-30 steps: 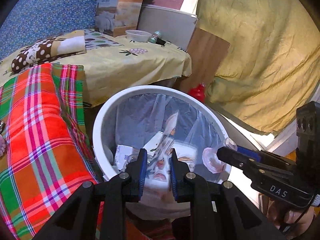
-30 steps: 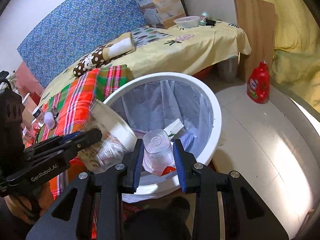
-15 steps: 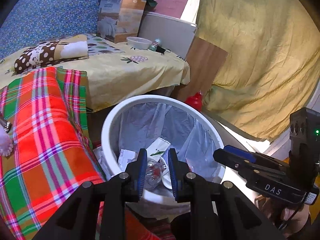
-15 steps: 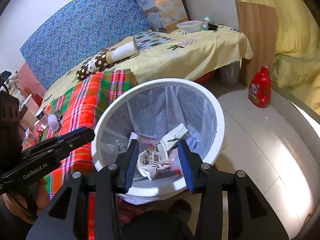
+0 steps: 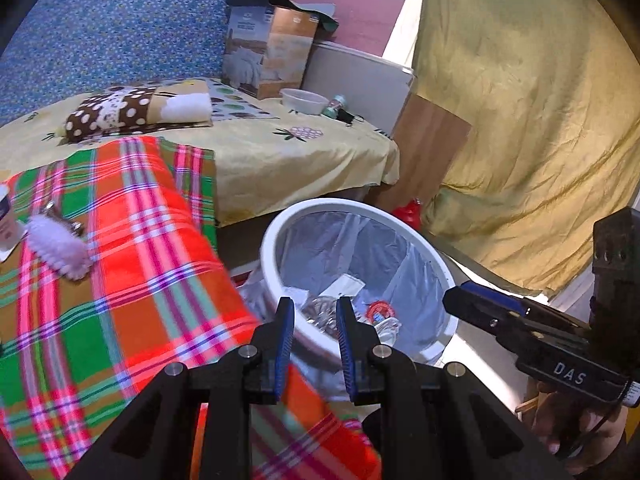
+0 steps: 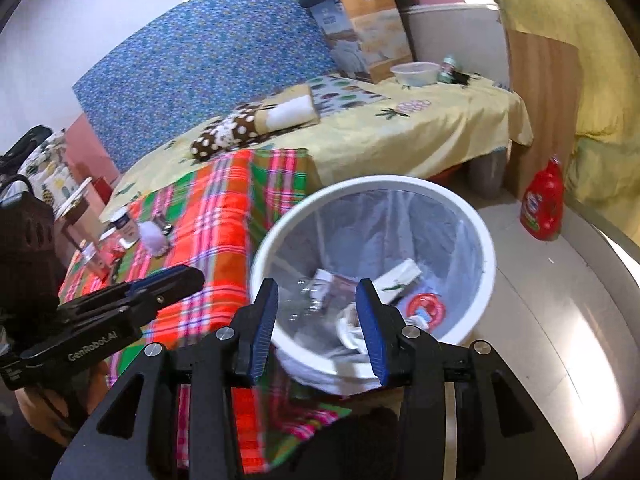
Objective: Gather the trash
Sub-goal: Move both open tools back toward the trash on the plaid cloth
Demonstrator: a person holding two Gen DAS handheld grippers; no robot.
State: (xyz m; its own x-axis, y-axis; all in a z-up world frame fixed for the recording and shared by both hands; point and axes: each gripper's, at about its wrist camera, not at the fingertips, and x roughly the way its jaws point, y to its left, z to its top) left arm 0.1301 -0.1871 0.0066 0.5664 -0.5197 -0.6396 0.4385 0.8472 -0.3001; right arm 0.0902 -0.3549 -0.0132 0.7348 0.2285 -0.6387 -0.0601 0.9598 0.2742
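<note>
Standing upright on the floor with its round mouth facing up, the white trash bin (image 6: 486, 248) sits just ahead of and below both tools, pressed close against the bed's plaid blanket (image 5: 120, 264). A thin clear liner (image 6: 384, 216) drapes its inside wall, and at the bottom lie a crumpled clear cup (image 6: 298, 304), a white carton (image 6: 400, 274) lying flat with its long axis slanting toward the far right wall, and a red-and-white wrapper (image 6: 426, 306). The right gripper (image 6: 316, 320) tilts downward over the near rim, its blue-padded jaws standing moderately apart with nothing between them; only the bin's contents show through the gap. The left gripper (image 5: 312, 330) also slopes down, off to the left of the bin and over the blanket's edge, its jaws narrow yet parted and empty. Each tool shows in the other's view, side by side, held from behind by a hand (image 5: 576, 432). Beyond the bin, past the right tool's tips, a red detergent bottle (image 6: 544, 204) stands on the floor beside a wooden board (image 6: 540, 92). Far left of the tips, a fuzzy white brush (image 5: 60, 248) lies on the blanket.
</note>
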